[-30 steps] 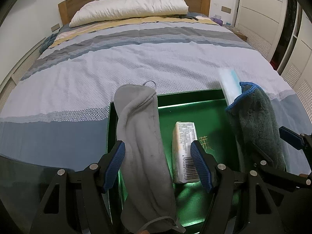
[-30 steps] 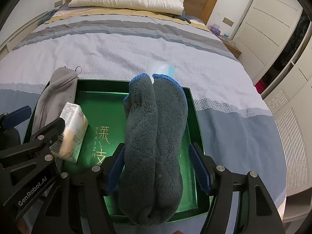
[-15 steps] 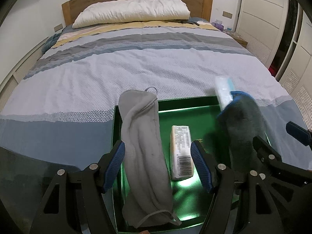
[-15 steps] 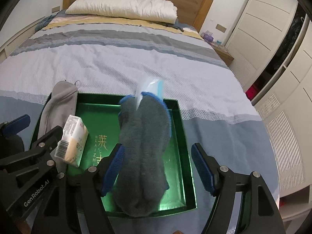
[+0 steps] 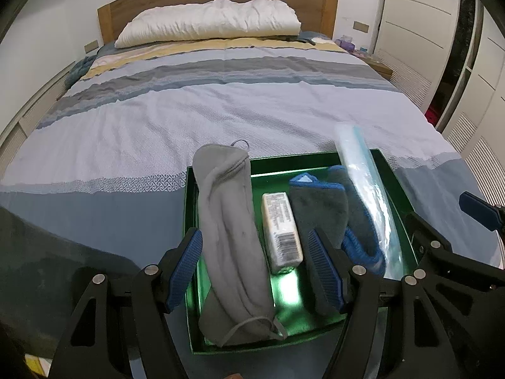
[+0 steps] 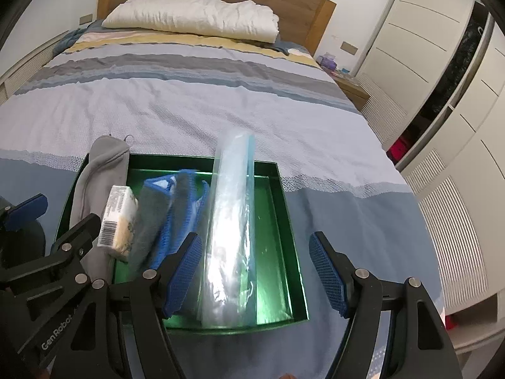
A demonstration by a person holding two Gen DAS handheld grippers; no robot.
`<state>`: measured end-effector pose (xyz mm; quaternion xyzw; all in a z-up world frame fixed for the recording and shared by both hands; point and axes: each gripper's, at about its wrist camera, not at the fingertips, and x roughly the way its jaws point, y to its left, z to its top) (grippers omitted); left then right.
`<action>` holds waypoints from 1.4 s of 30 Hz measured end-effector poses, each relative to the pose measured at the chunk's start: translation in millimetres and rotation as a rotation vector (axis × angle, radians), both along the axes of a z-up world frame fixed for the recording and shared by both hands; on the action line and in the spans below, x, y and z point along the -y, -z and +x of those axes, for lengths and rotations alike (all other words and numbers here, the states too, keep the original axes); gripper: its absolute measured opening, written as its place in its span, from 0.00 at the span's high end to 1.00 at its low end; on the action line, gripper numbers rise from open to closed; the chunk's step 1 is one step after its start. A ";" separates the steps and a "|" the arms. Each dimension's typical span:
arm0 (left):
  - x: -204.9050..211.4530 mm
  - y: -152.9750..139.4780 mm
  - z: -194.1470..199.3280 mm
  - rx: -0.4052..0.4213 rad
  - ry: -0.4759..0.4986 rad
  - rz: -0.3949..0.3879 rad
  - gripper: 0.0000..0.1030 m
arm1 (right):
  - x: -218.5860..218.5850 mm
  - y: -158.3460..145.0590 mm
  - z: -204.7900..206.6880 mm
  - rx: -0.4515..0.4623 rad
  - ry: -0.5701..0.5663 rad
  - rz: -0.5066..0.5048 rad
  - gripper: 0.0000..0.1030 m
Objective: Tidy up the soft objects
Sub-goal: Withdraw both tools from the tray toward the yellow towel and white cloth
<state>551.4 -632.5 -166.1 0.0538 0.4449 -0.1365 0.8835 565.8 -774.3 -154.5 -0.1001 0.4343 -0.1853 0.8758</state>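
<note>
Looking nearly finished: grey cloth roll [image 5: 230, 240], tissue pack [image 5: 281, 227], blue-trimmed dark towel [image 5: 322, 208] and plastic-wrapped roll [image 6: 230, 221] lined up inside green tray [image 6: 284, 195] on bed [image 5: 221, 110]. Left gripper [image 5: 255, 265] and right gripper [image 6: 255, 271] spread wide, holding nothing. Little left, seemingly.

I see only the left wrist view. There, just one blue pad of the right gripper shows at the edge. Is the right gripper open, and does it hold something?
Observer: The right gripper is open and holds nothing; its two pads stand wide apart.
Operator: What lies under it?
Observer: The clear plastic pack lies lengthwise in the green tray, nearer the gripper's left pad than its right one.
Operator: Is there room right of the pack?
Observer: Yes. A bare strip of tray floor runs beside the pack, down to the near wall.
</note>
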 end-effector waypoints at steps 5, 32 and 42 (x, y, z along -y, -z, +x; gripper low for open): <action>-6.7 -2.0 -16.2 -0.022 0.005 -0.025 0.38 | -5.2 -7.4 -16.9 0.006 0.016 -0.008 0.32; -154.9 -60.9 -173.4 -0.046 0.053 -0.120 0.38 | -109.8 -74.9 -206.7 0.124 0.123 0.026 0.32; -257.9 -59.5 -187.0 -0.056 0.007 -0.052 0.38 | -216.8 -77.7 -255.8 0.095 0.061 0.094 0.32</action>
